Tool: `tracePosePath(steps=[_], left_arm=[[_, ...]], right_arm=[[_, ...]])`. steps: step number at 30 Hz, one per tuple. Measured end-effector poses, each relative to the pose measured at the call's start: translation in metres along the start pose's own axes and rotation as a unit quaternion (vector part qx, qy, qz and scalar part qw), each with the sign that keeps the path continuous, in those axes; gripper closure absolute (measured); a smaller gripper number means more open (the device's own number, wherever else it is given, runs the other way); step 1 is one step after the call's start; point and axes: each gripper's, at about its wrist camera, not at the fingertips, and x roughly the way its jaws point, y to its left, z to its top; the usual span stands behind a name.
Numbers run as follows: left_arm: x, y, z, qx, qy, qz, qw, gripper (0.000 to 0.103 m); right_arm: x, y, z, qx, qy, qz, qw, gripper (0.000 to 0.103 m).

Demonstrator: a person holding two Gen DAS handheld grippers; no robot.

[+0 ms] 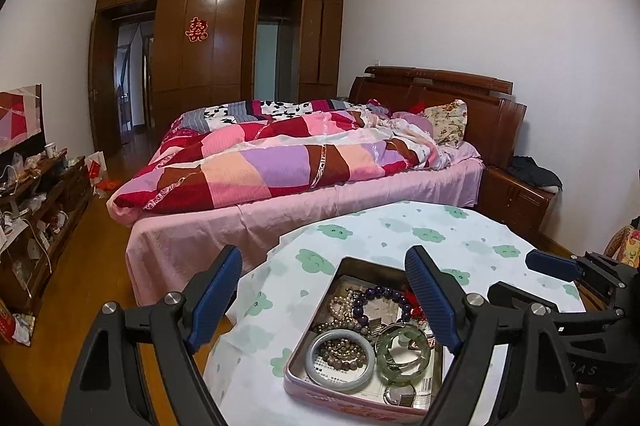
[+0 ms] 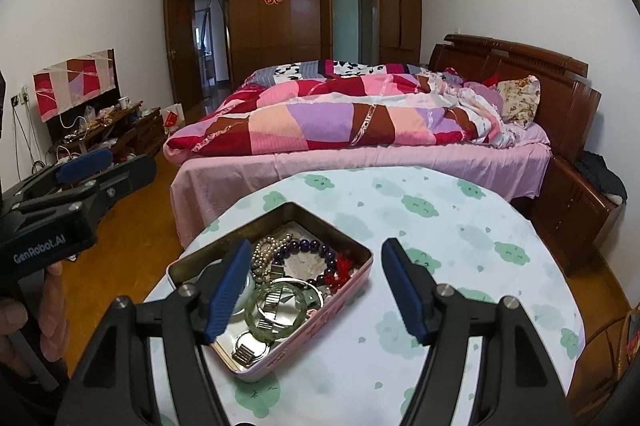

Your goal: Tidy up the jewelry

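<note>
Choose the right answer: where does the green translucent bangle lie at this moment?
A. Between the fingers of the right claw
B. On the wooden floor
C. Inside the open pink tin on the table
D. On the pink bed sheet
C: the green bangle lies inside the open pink tin with the other jewelry, on the cloth-covered table; neither claw holds anything.

Jewelry (image 2: 296, 278) lies in a tin (image 2: 192, 258) on the table (image 2: 440, 226), bed (image 2: 360, 162) behind.
</note>
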Motion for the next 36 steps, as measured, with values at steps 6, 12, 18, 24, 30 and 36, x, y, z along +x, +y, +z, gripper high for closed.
tracePosePath(steps=[6,12,18,24,30,36], left_arm=[[-0.0003,-0.001,-0.0006,0.0,0.001,0.001,1.0,0.019],[0.0,-0.0012,-0.0013,-0.001,0.002,0.001,1.0,0.019],[0.0034,0.0006,-0.0041,-0.002,0.006,0.001,1.0,0.019],[0.0035,0.0006,-0.004,-0.002,0.006,0.002,1.0,0.019],[0.004,0.0009,-0.0061,-0.004,0.007,-0.001,1.0,0.019],[0.0062,0.0001,-0.0098,0.001,0.013,0.001,0.9999,0.019]], right_arm=[[-0.0001,0.0004,-0.0027,0.001,0.003,0.006,1.0,0.032],[0.0004,0.0003,-0.0047,0.002,0.005,0.009,1.0,0.031],[0.0014,0.0014,-0.0065,0.001,0.009,0.012,1.0,0.03],[0.0023,0.0022,-0.0066,0.001,0.011,0.014,1.0,0.03],[0.0031,0.0029,-0.0076,0.001,0.012,0.014,1.0,0.03],[0.0029,0.0028,-0.0076,0.001,0.011,0.014,1.0,0.03]])
